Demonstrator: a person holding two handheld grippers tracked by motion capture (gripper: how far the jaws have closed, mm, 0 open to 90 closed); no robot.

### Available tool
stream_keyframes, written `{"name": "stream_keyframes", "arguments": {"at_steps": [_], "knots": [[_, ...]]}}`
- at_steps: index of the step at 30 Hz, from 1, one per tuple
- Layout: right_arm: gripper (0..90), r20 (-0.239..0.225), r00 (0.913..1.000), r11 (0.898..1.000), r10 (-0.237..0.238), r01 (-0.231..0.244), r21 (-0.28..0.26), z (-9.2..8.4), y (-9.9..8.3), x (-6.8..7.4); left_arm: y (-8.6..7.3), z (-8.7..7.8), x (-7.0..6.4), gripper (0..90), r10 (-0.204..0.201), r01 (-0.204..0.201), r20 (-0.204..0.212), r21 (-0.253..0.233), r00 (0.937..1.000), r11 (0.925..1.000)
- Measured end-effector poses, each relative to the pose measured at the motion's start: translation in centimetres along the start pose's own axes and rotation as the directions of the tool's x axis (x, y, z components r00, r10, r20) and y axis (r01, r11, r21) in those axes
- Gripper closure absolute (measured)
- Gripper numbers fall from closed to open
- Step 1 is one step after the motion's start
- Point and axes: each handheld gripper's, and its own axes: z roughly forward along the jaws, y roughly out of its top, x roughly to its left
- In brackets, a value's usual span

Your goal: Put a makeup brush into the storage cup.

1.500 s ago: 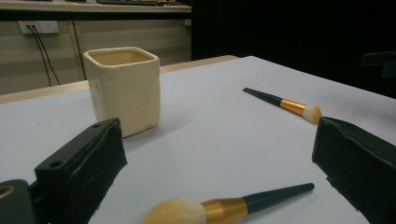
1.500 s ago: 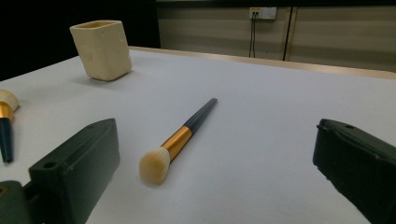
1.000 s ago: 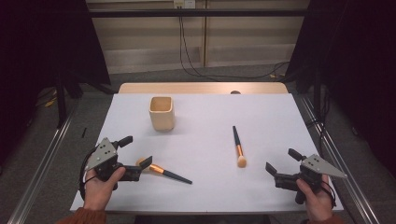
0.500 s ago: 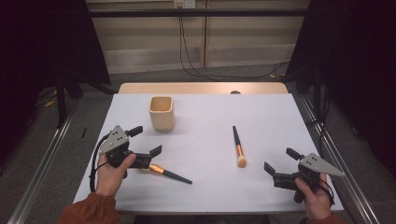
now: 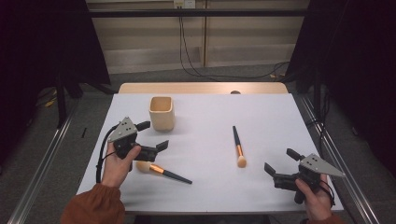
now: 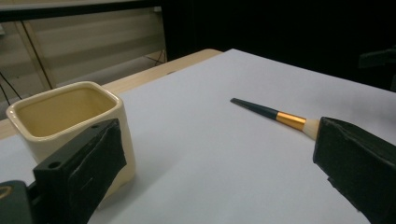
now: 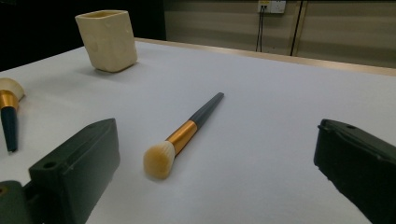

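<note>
A cream square cup [image 5: 161, 113] stands at the back left of the white table [image 5: 205, 196]. One make-up brush [image 5: 163, 171] with a black handle and gold band lies near the front left. A second brush [image 5: 238, 147] lies in the middle, bristles toward me. My left gripper [image 5: 155, 135] hovers open between the cup and the left brush, holding nothing. From the left gripper view its jaws frame the cup [image 6: 70, 116] and the far brush [image 6: 275, 116]. My right gripper [image 5: 280, 161] rests open at the front right, facing the middle brush [image 7: 187, 133].
A wooden strip [image 5: 201, 87] runs along the table's far edge. Black cables [image 5: 189, 51] hang down the wall behind. Metal rails [image 5: 42, 163] flank the table on both sides. In the right gripper view the cup [image 7: 107, 39] and the other brush [image 7: 8, 109] sit at left.
My left gripper has lifted off the front left and moved forward and right, toward the cup. Both brushes lie where they were. The right gripper has barely shifted.
</note>
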Motion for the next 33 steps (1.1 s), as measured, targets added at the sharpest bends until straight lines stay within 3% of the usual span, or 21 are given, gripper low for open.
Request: {"name": "stream_keyframes", "arguments": {"at_steps": [8, 11, 13, 15, 18, 21, 24, 27, 28, 31, 33], "knots": [[0.0, 0.002, 1.0, 1.0, 0.002, -0.002, 0.003, 0.0, 0.0, 0.0, 0.3, 0.6, 0.8, 2.8, -0.02, 0.017, 0.044, 0.08, 0.9988, 0.9967], [0.0, -0.001, 1.0, 1.0, -0.001, 0.001, 0.001, 0.1, 0.0, -0.1, 0.2, 0.6, 1.0, 2.8, -0.015, 0.009, 0.051, 0.11, 0.9986, 0.9939], [0.0, -0.001, 1.0, 1.0, 0.001, -0.001, 0.004, 0.1, -0.1, -0.1, 0.2, 0.6, 1.1, 2.8, 0.015, -0.024, 0.062, 0.139, 0.998, 0.99], [0.0, -0.001, 1.0, 1.0, 0.005, -0.005, 0.008, 0.1, -0.1, -0.1, 0.2, 0.7, 1.2, 2.8, 0.021, -0.035, 0.085, 0.169, 0.9962, 0.985], [0.0, -0.001, 1.0, 1.0, 0.002, -0.002, 0.005, 0.0, -0.1, 0.0, 0.5, 0.8, 1.4, 2.8, 0.028, -0.054, 0.115, 0.226, 0.993, 0.9727], [0.0, -0.006, 1.0, 1.0, 0.003, -0.003, 0.004, 0.0, -0.1, 0.0, 1.0, 0.8, 1.3, 2.8, 0.04, -0.069, 0.123, 0.246, 0.9916, 0.9667], [0.0, -0.006, 1.0, 1.0, 0.002, -0.002, 0.004, 0.0, -0.1, 0.0, 1.6, 1.0, 1.3, 2.8, 0.075, -0.115, 0.147, 0.284, 0.9863, 0.9519], [0.0, -0.01, 0.9999, 1.0, -0.007, 0.008, 0.006, 0.0, -0.1, 0.0, 1.7, 1.1, 1.4, 2.9, 0.059, -0.102, 0.148, 0.307, 0.9872, 0.9463], [0.0, -0.011, 0.9999, 1.0, -0.008, 0.008, 0.007, 0.0, -0.1, 0.0, 1.8, 1.2, 1.5, 3.1, 0.068, -0.118, 0.161, 0.331, 0.9847, 0.9363], [0.0, -0.007, 1.0, 1.0, -0.003, 0.003, 0.009, -0.1, -0.1, 0.0, 1.7, 1.4, 1.5, 4.0, 0.069, -0.13, 0.176, 0.367, 0.9819, 0.9212], [0.0, -0.002, 1.0, 1.0, 0.001, -0.001, 0.006, -0.1, -0.1, 0.1, 1.8, 1.5, 1.5, 4.3, 0.081, -0.149, 0.185, 0.393, 0.9794, 0.9073]]}}
